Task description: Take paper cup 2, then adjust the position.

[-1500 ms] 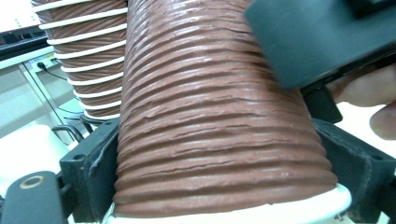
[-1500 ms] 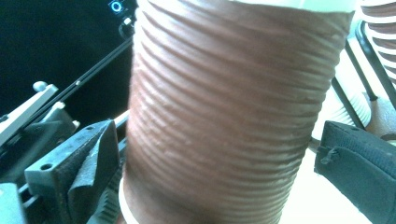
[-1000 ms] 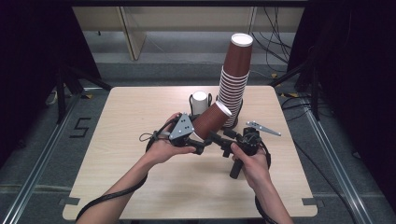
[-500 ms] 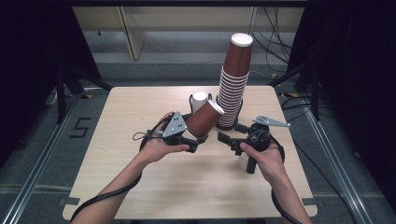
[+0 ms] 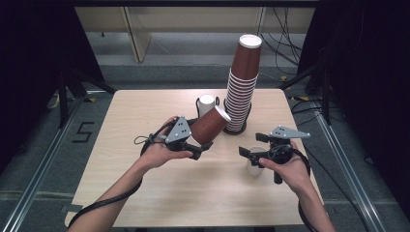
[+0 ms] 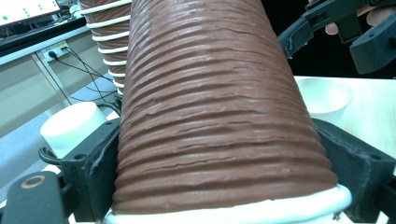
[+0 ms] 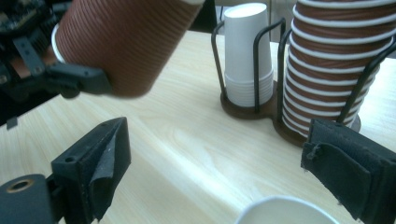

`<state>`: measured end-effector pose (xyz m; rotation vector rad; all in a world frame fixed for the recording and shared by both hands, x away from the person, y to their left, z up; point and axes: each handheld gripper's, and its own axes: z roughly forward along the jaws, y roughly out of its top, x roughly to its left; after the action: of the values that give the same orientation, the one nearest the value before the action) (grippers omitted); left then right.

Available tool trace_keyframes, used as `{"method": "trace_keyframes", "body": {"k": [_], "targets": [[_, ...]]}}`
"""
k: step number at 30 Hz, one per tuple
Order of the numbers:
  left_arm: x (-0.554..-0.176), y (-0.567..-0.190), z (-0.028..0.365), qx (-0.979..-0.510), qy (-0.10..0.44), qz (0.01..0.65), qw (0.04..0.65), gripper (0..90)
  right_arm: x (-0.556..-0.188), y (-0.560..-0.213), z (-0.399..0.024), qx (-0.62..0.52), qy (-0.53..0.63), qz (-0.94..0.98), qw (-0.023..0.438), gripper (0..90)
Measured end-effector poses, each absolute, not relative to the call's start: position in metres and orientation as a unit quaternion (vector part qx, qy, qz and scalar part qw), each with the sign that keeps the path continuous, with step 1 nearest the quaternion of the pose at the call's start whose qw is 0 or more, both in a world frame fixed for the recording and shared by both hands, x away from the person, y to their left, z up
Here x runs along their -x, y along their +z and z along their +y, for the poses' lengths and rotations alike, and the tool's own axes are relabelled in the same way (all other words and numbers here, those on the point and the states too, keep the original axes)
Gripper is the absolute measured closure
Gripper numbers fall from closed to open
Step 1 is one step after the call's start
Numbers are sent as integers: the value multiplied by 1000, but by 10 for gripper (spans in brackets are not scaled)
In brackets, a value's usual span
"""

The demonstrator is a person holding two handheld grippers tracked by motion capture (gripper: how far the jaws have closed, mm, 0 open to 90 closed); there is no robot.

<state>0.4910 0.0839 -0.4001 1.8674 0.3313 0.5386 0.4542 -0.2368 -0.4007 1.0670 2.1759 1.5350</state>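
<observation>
In the high view, the left gripper (image 5: 197,145) sits a little to the 9 o'clock side of the table's (image 5: 135,121) middle. It is clamped on a brown ribbed cup (image 5: 209,126), which is held off the table and tilted, its white-rimmed mouth pointing toward 1 o'clock. Just beyond the cup, at 12 o'clock, a wire holder carries a short stack of white cups (image 5: 206,104). Beside that stack, toward 3 o'clock, rises a tall stack of brown cups (image 5: 241,89) that leans slightly. The right gripper (image 5: 247,152) is at about 4 o'clock on the table, well apart from the left one. It points toward 9 o'clock, with a small white cup (image 5: 254,166) standing on the wood just under it.

In the left gripper view, the brown ribbed cup (image 6: 219,107) runs up the middle, and both black jaws press against its sides at 8 and 4 o'clock. The white cups (image 6: 72,126) lie at 9 o'clock and the tall brown stack (image 6: 105,42) at 11 o'clock. The small white cup (image 6: 327,95) sits at 3 o'clock, with the right gripper (image 6: 299,35) above it at 1 o'clock.

In the right gripper view, the right gripper's jaws have just been closing, yet they stand apart with only bare table between them. The small white cup's rim (image 7: 285,212) shows at 6 o'clock, below the jaws. The held brown cup (image 7: 126,42) is at 11 o'clock, the white cups (image 7: 247,51) at 12 o'clock and the brown stack (image 7: 336,60) at 2 o'clock.
</observation>
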Motion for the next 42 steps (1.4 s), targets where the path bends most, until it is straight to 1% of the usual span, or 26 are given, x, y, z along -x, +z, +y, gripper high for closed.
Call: {"method": "trace_keyframes", "body": {"k": [3, 5, 7, 8, 9, 15, 17, 21, 24, 26, 27, 29, 31, 32, 33, 39, 42], "targets": [[-490, -400, 86, -793, 225, 137, 549, 117, -452, -405, -239, -368, 525, 755, 134, 96], [-489, -400, 88, -794, 224, 136, 549, 118, -451, -407, -239, -360, 515, 764, 151, 107], [-488, -399, 88, -796, 223, 134, 547, 118, -449, -407, -236, -353, 510, 772, 136, 126], [-488, -399, 89, -797, 223, 133, 545, 118, -449, -407, -236, -353, 510, 772, 136, 126], [-487, -399, 89, -799, 223, 132, 543, 118, -450, -407, -234, -339, 506, 779, 147, 134], [-484, -399, 92, -807, 217, 126, 535, 118, -447, -407, -231, -329, 497, 788, 156, 149], [-483, -399, 93, -809, 217, 122, 532, 118, -447, -408, -231, -324, 493, 791, 164, 150], [-481, -399, 95, -811, 213, 119, 532, 117, -444, -410, -228, -319, 492, 795, 156, 152], [-481, -399, 97, -815, 210, 116, 528, 117, -444, -409, -227, -303, 484, 804, 165, 155], [-481, -400, 97, -818, 208, 114, 524, 118, -443, -408, -225, -305, 481, 806, 161, 155], [-481, -400, 97, -819, 208, 113, 522, 117, -445, -408, -225, -293, 481, 809, 169, 155], [-481, -400, 97, -822, 206, 112, 519, 117, -445, -409, -223, -290, 483, 808, 171, 156], [-480, -400, 97, -824, 206, 109, 516, 117, -446, -409, -223, -285, 478, 814, 165, 156], [-480, -400, 97, -824, 205, 110, 516, 117, -444, -410, -221, -297, 478, 813, 153, 157], [-479, -400, 97, -824, 204, 109, 517, 117, -445, -411, -220, -288, 478, 814, 165, 157], [-479, -402, 96, -831, 195, 107, 510, 116, -443, -410, -219, -292, 475, 816, 155, 158], [-478, -403, 96, -837, 190, 106, 503, 114, -444, -410, -218, -276, 476, 819, 163, 160]]}}
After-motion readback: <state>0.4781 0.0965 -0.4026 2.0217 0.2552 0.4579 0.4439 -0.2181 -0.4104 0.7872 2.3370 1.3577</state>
